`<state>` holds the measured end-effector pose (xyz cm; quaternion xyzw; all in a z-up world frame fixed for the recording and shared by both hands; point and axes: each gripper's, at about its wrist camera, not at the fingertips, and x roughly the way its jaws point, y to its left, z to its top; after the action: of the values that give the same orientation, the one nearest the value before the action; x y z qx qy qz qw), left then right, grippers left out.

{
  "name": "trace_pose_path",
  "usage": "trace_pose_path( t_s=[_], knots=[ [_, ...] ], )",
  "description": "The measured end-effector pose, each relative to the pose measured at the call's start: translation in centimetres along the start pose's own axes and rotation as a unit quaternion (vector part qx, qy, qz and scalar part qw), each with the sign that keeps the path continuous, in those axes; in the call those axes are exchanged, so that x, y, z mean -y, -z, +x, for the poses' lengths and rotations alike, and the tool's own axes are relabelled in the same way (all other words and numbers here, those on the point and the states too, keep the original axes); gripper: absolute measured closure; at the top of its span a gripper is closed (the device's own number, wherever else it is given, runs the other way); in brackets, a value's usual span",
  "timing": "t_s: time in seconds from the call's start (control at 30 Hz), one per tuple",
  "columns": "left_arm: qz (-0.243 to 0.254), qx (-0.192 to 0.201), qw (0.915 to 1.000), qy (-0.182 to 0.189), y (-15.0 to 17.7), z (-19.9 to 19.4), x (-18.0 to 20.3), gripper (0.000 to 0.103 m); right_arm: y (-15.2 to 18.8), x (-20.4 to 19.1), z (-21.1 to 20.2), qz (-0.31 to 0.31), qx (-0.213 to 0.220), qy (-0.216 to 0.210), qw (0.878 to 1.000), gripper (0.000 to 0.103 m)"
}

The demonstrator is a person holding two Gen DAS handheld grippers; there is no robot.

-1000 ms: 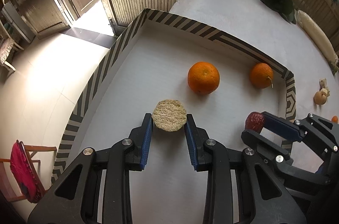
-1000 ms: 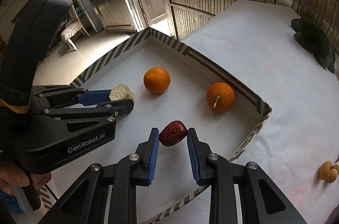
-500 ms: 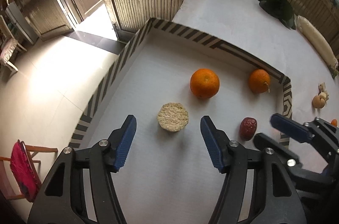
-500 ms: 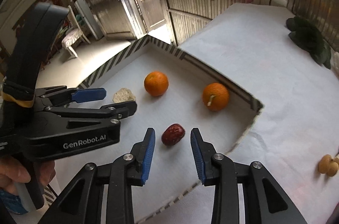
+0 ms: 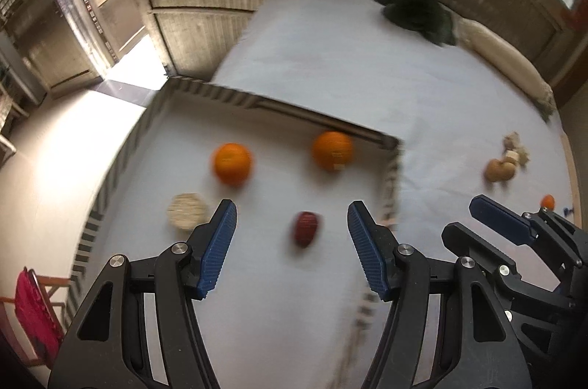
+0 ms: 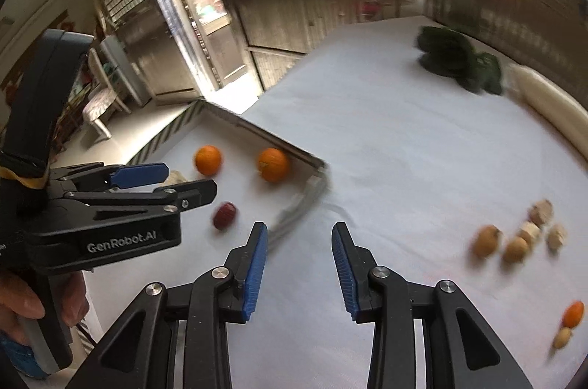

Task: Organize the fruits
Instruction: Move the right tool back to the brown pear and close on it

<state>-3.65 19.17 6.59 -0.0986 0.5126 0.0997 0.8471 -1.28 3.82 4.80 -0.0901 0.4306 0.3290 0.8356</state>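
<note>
Gaping wide & empty: L tongs (image 5: 292,253) over red date (image 5: 305,228) in tray (image 5: 279,104); R tongs (image 6: 298,266) likewise.

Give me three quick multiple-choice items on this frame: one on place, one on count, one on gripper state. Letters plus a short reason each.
1. Where does the red date lie?
A. inside the striped tray
B. on the bare tablecloth beside the brown nuts
C. between the right gripper's fingers

2. How many oranges sit inside the tray?
A. one
B. two
C. four

3. What state is the left gripper in?
A. shut on the date
B. shut on the pale round cake
C. open, holding nothing

Answers:
1. A: the date rests on the tray floor, with tray wall to its right.
2. B: one orange sits mid-tray and a second orange sits by the far corner.
3. C: its blue pads stand wide apart with the date lying free beyond them.
</note>
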Motion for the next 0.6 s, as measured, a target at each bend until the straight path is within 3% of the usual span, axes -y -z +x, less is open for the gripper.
trace_pose_path(
  t_s=[0.6],
  knots=[
    [0.091,-0.020,0.9943,0.051,0.7,0.8,12.5,0.040,7.1,12.2,-6.7,0.111,0.003,0.080,0.991,0.068]
  ],
)
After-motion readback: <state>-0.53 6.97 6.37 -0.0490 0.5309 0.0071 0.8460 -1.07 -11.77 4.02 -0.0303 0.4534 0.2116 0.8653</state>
